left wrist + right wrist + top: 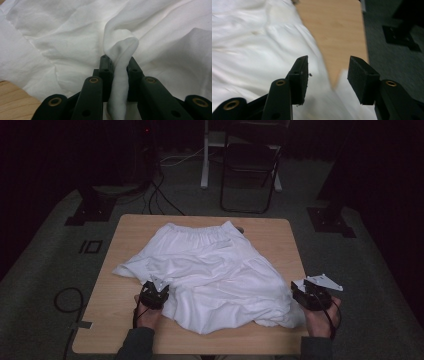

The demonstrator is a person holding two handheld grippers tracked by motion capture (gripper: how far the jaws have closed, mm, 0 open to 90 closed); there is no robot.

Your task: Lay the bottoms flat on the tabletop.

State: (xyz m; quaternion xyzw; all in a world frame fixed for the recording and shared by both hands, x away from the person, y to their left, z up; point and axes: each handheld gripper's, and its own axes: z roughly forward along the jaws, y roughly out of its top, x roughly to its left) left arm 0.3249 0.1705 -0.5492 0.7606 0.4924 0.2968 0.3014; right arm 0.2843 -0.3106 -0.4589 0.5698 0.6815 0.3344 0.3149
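Note:
A white skirt [210,270] with an elastic waistband at the far side lies crumpled across the wooden table [270,235]. My left gripper [154,294] sits at the skirt's near left hem and is shut on a pinched fold of the white cloth [121,72], which bulges up between the pads. My right gripper [311,295] hovers at the near right corner of the skirt, by the table's right edge. Its jaws stand open with nothing between the pads [328,75]; the white cloth [249,50] lies below and to the left of them.
Bare wood [334,32] shows beyond the right gripper, then the table's right edge and grey floor. A folding chair [250,165] stands behind the table. Black stand bases [90,207] and cables lie on the floor at both sides.

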